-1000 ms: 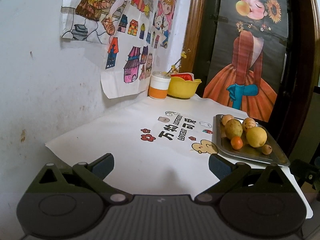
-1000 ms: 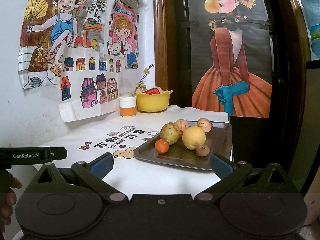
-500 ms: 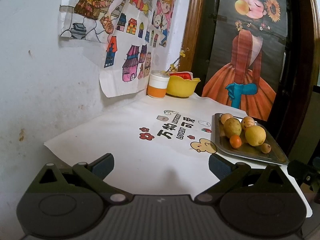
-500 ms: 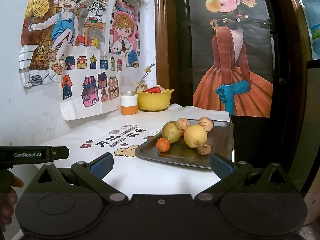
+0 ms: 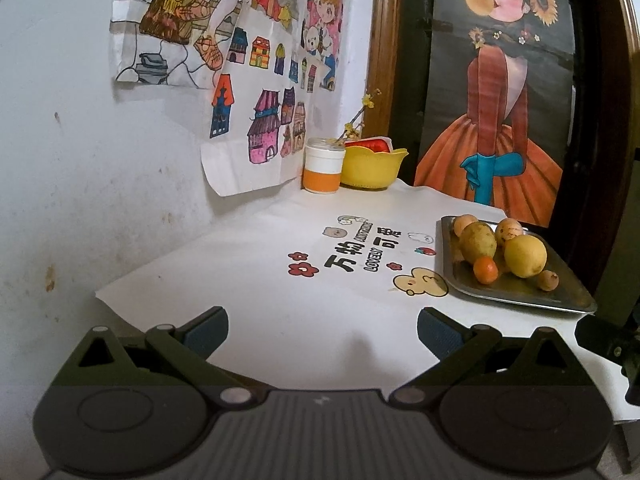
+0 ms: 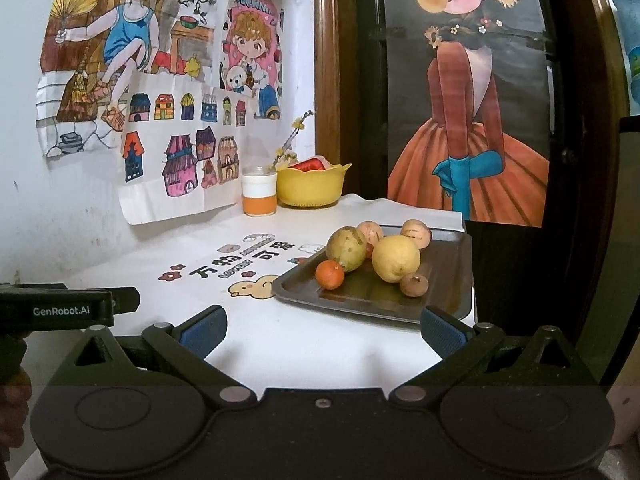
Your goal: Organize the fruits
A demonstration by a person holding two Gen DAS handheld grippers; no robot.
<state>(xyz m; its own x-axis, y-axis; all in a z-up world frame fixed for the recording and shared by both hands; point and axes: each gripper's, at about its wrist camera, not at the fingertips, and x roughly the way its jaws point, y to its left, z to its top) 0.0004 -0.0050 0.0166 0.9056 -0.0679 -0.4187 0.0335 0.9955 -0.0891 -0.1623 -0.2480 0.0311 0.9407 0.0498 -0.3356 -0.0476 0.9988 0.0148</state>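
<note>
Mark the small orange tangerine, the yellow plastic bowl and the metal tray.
small orange tangerine (image 6: pixel 329 274), right wrist view, middle of its skin
yellow plastic bowl (image 6: pixel 310 188), right wrist view, front wall
metal tray (image 6: pixel 448 276), right wrist view, bare floor

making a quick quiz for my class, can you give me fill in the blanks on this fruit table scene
1. The fruits sit on a metal ____.
2. The smallest orange-coloured fruit lies nearest the tray's ____ edge.
3. The yellow bowl stands beside a white and ____ cup.
4. Both the left tool and right tool are ____ and hold nothing.

Missing words: tray; front; orange; open
</note>
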